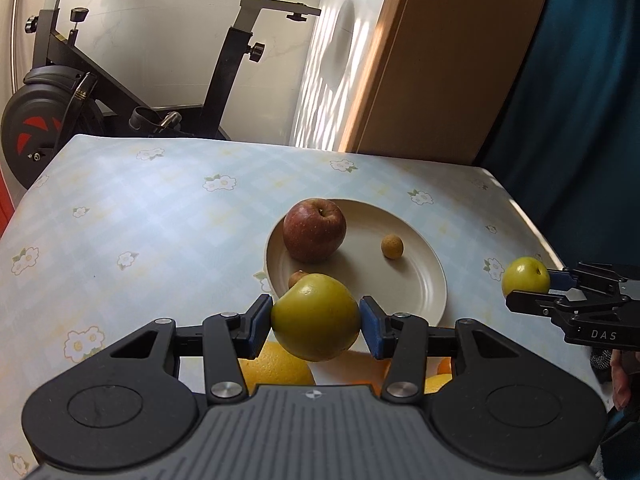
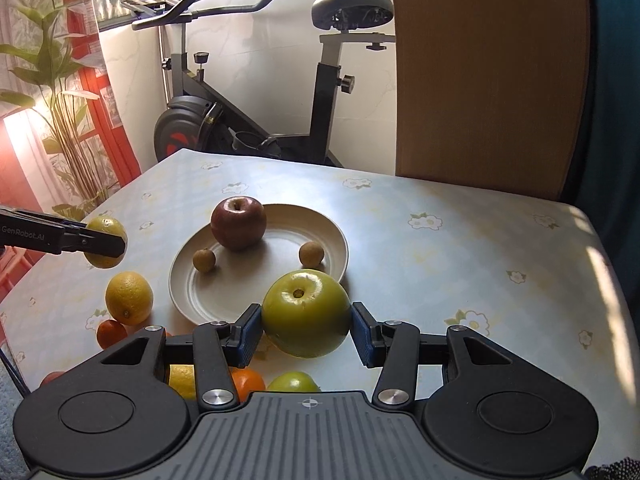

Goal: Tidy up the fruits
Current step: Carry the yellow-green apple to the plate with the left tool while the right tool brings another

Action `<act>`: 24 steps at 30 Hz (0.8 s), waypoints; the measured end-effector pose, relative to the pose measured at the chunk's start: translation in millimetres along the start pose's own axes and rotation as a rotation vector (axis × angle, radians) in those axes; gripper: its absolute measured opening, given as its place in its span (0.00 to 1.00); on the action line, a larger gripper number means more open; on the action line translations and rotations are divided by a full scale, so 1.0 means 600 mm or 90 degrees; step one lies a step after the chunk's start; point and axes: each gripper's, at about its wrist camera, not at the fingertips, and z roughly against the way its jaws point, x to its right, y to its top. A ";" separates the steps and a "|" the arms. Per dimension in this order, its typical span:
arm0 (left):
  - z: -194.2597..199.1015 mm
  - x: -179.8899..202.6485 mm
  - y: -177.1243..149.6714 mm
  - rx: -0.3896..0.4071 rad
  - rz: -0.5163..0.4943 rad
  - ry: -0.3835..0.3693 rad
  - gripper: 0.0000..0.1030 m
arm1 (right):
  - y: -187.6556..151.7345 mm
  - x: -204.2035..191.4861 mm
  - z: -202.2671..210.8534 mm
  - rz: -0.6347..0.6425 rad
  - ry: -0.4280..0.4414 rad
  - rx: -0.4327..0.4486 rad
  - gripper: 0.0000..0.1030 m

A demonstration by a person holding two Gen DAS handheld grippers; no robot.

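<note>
Two green fruits are held above a table (image 2: 460, 248) covered with a pale checked cloth printed with small flowers. In the left wrist view, the left gripper (image 1: 316, 326) is clamped on a green apple (image 1: 316, 316), its blue pads pressed against the fruit's left and right sides. The same apple is seen at the far left of the right wrist view, raised clear of the cloth. In the right wrist view, the right gripper (image 2: 306, 330) is clamped in the same way on a second green apple (image 2: 306, 312), stem hollow facing up.

A cream plate (image 2: 320, 236) is set near the middle of the table, beyond both grippers. On it a red apple (image 2: 239, 222) is placed at the far left, with one small brown fruit (image 2: 204, 259) at the left and another small brown fruit (image 2: 311, 254) at the right.

On the cloth to the left of the plate a lemon (image 2: 129, 298) is seen, with a small orange (image 2: 111, 334) just nearer. More yellow, orange and green fruit is partly hidden beneath the right gripper.

An exercise bike (image 2: 260, 120) is seen beyond the table's far edge.
</note>
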 end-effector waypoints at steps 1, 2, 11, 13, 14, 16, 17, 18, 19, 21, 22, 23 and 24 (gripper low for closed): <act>-0.011 0.003 0.005 -0.002 -0.009 -0.002 0.49 | 0.007 0.003 -0.010 0.010 0.002 -0.003 0.43; -0.023 0.004 0.010 -0.006 -0.018 -0.002 0.49 | 0.013 0.005 -0.022 0.020 0.007 -0.005 0.43; -0.104 0.000 0.044 -0.049 -0.034 0.006 0.48 | 0.054 0.020 -0.124 0.046 0.027 -0.046 0.43; -0.116 0.001 0.048 -0.053 -0.039 0.010 0.48 | 0.059 0.020 -0.140 0.057 0.028 -0.053 0.43; -0.121 0.002 0.050 -0.054 -0.043 0.011 0.48 | 0.063 0.020 -0.148 0.062 0.030 -0.053 0.43; -0.129 0.006 0.052 -0.055 -0.053 0.012 0.48 | 0.073 0.019 -0.163 0.070 0.034 -0.046 0.43; -0.133 0.008 0.053 -0.054 -0.059 0.015 0.49 | 0.078 0.018 -0.170 0.073 0.034 -0.043 0.43; -0.137 0.010 0.053 -0.053 -0.063 0.016 0.48 | 0.083 0.017 -0.178 0.077 0.034 -0.041 0.43; -0.139 0.011 0.054 -0.054 -0.065 0.016 0.49 | 0.088 0.016 -0.184 0.082 0.033 -0.039 0.43; -0.144 0.013 0.054 -0.058 -0.069 0.012 0.49 | 0.098 0.012 -0.198 0.088 0.035 -0.036 0.43; -0.146 0.014 0.055 -0.059 -0.072 0.011 0.49 | 0.104 0.010 -0.205 0.092 0.037 -0.036 0.43; -0.147 0.015 0.055 -0.058 -0.076 0.012 0.49 | 0.111 0.007 -0.214 0.100 0.037 -0.035 0.43; -0.148 0.016 0.055 -0.058 -0.079 0.013 0.49 | 0.116 0.004 -0.220 0.106 0.036 -0.035 0.43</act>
